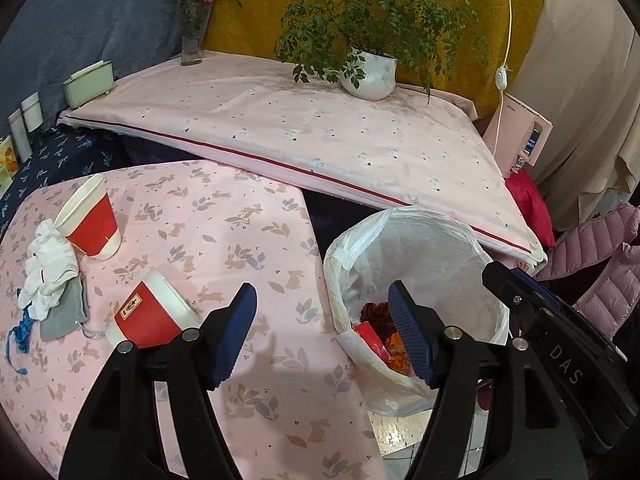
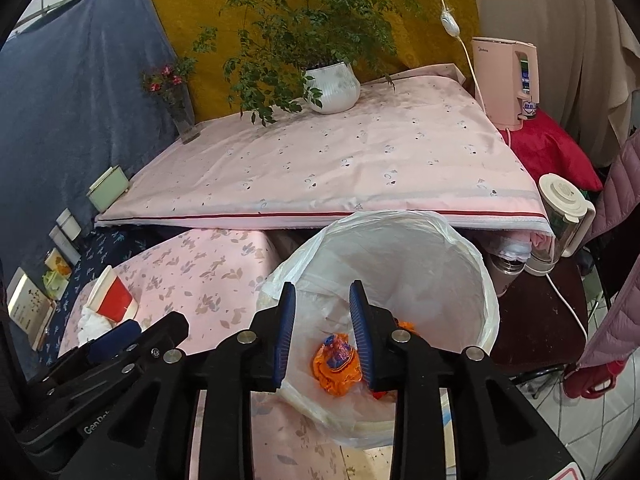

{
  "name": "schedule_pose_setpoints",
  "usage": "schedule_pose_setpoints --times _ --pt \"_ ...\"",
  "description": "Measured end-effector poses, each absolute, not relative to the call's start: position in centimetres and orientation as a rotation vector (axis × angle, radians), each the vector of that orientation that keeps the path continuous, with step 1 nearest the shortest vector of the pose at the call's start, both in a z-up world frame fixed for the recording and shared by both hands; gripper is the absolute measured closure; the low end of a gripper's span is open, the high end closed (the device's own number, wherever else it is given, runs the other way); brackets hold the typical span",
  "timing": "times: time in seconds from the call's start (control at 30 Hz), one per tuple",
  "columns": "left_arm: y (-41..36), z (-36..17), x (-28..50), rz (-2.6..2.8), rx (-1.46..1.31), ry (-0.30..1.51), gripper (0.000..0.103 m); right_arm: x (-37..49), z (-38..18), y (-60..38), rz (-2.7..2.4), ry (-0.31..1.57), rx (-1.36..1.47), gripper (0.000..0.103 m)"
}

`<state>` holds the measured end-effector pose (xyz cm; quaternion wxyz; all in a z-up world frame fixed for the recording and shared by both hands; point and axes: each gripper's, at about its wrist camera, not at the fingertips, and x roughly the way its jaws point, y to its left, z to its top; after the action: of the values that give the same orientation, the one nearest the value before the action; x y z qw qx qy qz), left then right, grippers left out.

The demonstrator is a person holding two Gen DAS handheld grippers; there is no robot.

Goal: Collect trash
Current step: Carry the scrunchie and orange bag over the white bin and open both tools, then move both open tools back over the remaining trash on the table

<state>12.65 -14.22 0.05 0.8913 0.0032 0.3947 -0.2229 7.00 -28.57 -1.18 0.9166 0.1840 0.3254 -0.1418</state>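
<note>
Beside the pink rabbit-print table [image 1: 224, 240] stands a bin lined with a white bag [image 1: 416, 240] [image 2: 400, 248]. It holds an orange wrapper [image 2: 336, 364] and red scraps [image 1: 372, 338]. My right gripper [image 2: 324, 320] hangs open over the bin's mouth, the wrapper lying below its pads and untouched. My left gripper [image 1: 322, 320] is open and empty over the table's edge next to the bin. On the table lie two red paper cups [image 1: 92, 220] [image 1: 152, 316], a crumpled white tissue [image 1: 48, 272], a grey pouch [image 1: 64, 316] and a blue string [image 1: 22, 328].
Behind the table is a higher pink-covered surface [image 2: 340, 168] with a potted plant [image 2: 332, 84], a flower vase [image 2: 180, 112] and a green box [image 1: 88, 84]. A kettle [image 2: 508, 80], a blender jug [image 2: 560, 216] and a pink jacket [image 1: 604, 276] are at the right.
</note>
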Motion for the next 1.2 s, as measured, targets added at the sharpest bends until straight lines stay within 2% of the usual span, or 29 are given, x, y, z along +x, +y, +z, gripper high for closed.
schedule_pose_setpoints --times 0.03,0.1,0.3,0.43,0.9,1.2 --pt "-14.0 0.1 12.7 -0.459 0.005 0.819 0.038 7.0 -1.0 -28.3 -0.291 0.667 0.373 0.064" --pt "-13.6 0.1 12.6 -0.453 0.002 0.817 0.038 7.0 -0.8 -27.6 -0.291 0.664 0.353 0.061" --pt "-12.0 0.3 12.6 -0.421 -0.008 0.805 0.038 7.3 -0.5 -25.6 -0.271 0.673 0.303 0.061" --pt "-10.7 0.4 12.6 -0.398 -0.020 0.800 0.038 7.3 -0.4 -24.4 -0.260 0.675 0.282 0.057" --pt "-2.9 -1.1 13.2 -0.247 -0.061 0.823 0.037 7.9 -1.1 -18.6 -0.168 0.713 0.241 0.056" --pt "3.6 -2.3 13.9 -0.126 -0.077 0.829 0.030 9.3 -2.6 -13.5 -0.096 0.762 0.204 0.056"
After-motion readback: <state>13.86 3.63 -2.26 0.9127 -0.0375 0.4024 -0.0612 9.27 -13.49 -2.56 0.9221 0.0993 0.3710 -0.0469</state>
